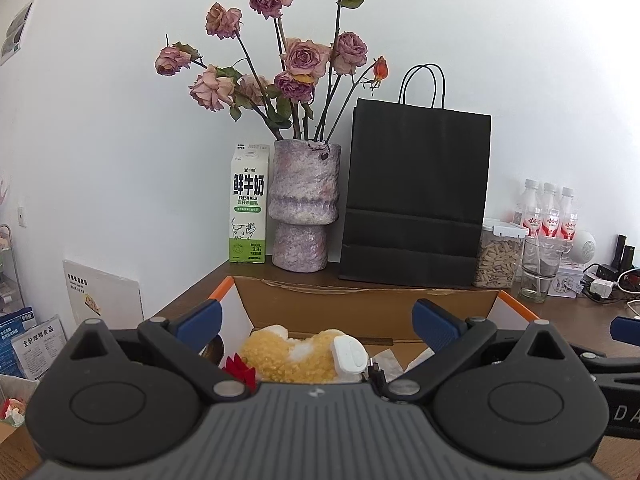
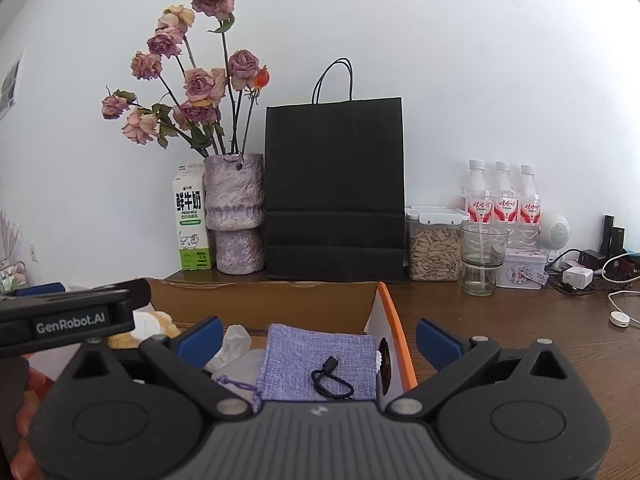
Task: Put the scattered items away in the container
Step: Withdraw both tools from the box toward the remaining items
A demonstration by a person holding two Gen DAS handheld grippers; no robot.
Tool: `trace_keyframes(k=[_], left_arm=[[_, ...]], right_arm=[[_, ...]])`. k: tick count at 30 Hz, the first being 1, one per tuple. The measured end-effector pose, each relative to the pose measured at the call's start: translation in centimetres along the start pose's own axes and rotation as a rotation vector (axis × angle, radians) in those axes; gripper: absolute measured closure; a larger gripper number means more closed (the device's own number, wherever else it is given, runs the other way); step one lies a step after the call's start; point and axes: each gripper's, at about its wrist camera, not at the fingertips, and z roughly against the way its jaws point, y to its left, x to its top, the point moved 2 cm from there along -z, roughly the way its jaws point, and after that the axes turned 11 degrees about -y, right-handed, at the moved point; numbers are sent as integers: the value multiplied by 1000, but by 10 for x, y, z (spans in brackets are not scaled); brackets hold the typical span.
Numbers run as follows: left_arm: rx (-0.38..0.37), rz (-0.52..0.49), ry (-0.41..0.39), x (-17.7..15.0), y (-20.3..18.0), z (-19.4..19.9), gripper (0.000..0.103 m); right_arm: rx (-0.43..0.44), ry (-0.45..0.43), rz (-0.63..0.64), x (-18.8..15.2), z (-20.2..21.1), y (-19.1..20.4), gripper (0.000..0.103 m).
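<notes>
An open cardboard box with orange-edged flaps stands on the brown table in front of both grippers. Inside it, the left wrist view shows a yellow plush toy, a small white device and a red item. The right wrist view shows a purple cloth pouch lying in the box with a short black cable on top, beside crumpled white paper. My left gripper hangs open over the box, nothing between its blue pads. My right gripper is open and empty too.
Against the wall stand a milk carton, a vase of dried roses, a black paper bag, a seed jar, a glass, three bottles, a tin and chargers with cables. A hand shows at the left edge.
</notes>
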Motion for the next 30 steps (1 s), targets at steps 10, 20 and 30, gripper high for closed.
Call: trace_keyframes(k=[10,20,30], left_arm=[[30,-10,-29,-6,7,16,0],[60,-14,-34,-9,20,33,0],[82,-21,-35,-11,28,46,0]], right_arm=[[23,1,32,-9,9,10,0],[5,-18,56,-14,25,13,0],[0,-23,63,-21,45,11,0]])
